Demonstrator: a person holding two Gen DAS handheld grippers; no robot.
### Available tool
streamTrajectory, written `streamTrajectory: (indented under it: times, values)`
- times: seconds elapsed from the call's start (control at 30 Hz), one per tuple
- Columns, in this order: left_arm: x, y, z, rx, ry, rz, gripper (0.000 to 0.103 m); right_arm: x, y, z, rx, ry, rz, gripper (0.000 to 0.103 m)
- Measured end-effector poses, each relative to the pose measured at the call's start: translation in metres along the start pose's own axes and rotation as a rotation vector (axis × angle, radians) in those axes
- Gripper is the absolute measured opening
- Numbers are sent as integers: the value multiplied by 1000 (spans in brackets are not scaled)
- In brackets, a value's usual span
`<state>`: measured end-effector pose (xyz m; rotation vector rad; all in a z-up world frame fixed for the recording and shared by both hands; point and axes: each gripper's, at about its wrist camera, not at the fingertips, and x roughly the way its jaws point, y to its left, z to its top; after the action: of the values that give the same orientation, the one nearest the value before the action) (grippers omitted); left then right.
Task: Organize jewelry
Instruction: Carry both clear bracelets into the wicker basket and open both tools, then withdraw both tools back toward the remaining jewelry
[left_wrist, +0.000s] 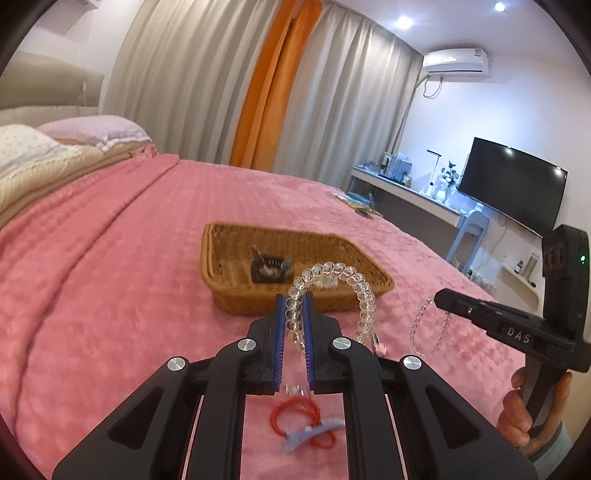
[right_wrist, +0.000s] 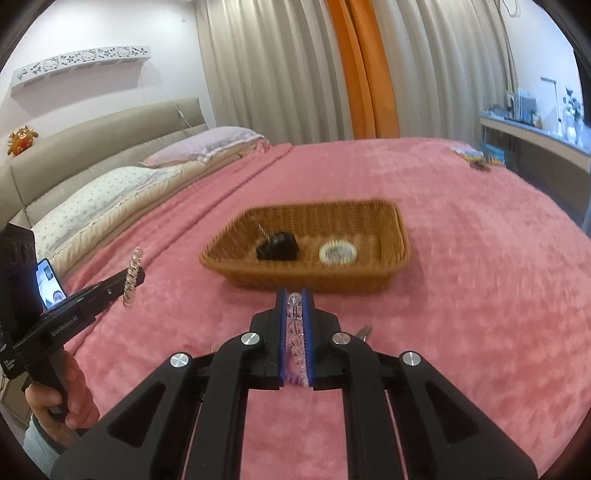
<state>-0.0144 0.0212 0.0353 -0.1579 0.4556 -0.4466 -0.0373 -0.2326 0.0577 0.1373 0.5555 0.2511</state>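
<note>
Clear glass-like beads arched out of your left gripper (left_wrist: 295, 314), its blue pads clamped on the chunky bracelet (left_wrist: 343, 273) just short of the wicker basket (left_wrist: 236, 295) on the pink blanket (left_wrist: 110, 258). Your right gripper (right_wrist: 295, 314) was clenched on a thinner beaded bracelet (right_wrist: 295, 332), held near the basket's front wall. Inside the basket lay a black hair claw (right_wrist: 277, 245) and a pale round piece (right_wrist: 338, 253), apart. A red cord (left_wrist: 295, 417) and a blue clip (left_wrist: 314, 432) lay on the blanket beneath the left gripper.

A bed covered by a pink blanket (right_wrist: 461, 258) carries a wicker basket (right_wrist: 400, 236), two pillows (right_wrist: 207, 146), a red cord (left_wrist: 291, 413) and a blue hair clip (left_wrist: 314, 434).
</note>
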Motion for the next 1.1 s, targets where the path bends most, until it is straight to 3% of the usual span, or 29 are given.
streamTrajectory:
  times: [0.17,0.4,0.6,0.8,0.9,0.97,1.03,1.1]
  values:
    - [20,-5,41,40,-19,3,7,5,5,49,-27,-74,-7,6]
    - [89,4,69,37,11,23,7,72,-2,93,3,-66,31,6]
    - [144,29,47,-34,104,39,7,155,-19,84,72,67,68,6]
    - [169,36,35,-24,172,60,9,183,-52,65,145,112,-32,7]
    - [162,39,35,-28,166,41,26,181,-62,62,174,119,-37,8]
    - [152,38,38,-23,141,37,42,173,-59,64,166,106,-53,17]
    - [138,34,42,-22,118,20,44,157,-55,65,157,84,-60,36]
    - [121,29,44,-15,105,2,45,142,-51,65,147,70,-62,43]
